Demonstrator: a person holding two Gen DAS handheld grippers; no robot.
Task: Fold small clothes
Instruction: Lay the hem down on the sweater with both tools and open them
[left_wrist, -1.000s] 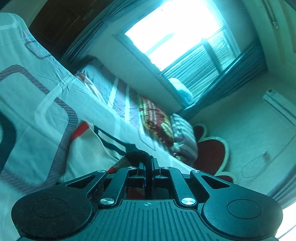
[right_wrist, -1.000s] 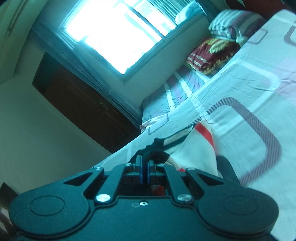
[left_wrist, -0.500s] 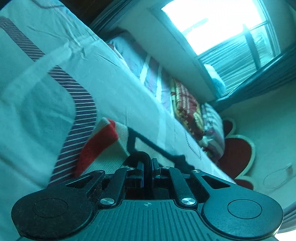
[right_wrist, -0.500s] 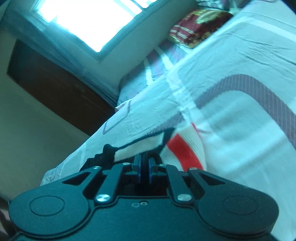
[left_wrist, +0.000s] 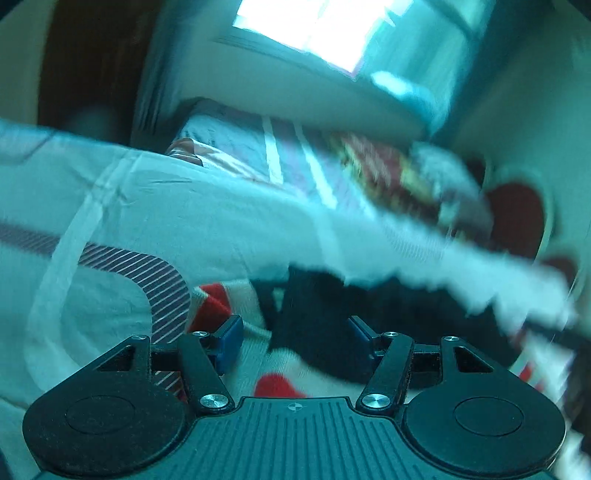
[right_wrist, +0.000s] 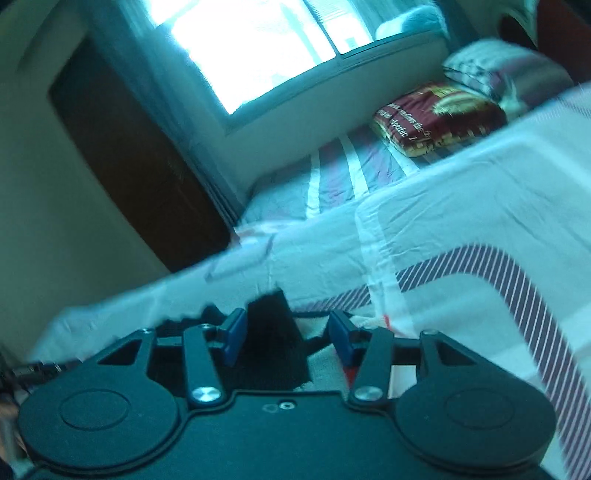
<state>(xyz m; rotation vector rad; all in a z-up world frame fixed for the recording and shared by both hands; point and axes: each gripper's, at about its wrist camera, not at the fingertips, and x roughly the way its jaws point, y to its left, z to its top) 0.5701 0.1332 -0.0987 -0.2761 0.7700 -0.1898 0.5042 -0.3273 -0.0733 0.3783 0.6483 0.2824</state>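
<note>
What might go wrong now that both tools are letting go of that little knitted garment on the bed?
The jaws of the left tool and right tool have just been opening, with the garment between them but unpressed. The fold could spring open, or the knit could snag on a blue pad and be dragged across the bedsheet as the tools withdraw.

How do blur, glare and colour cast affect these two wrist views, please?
Left wrist view: heavy motion blur smears the pillows and the bedsheet; the window is blown out. Right wrist view: milder blur, the red pillow legible, the window overexposed. Both carry a cyan cast and fisheye bending.
</note>
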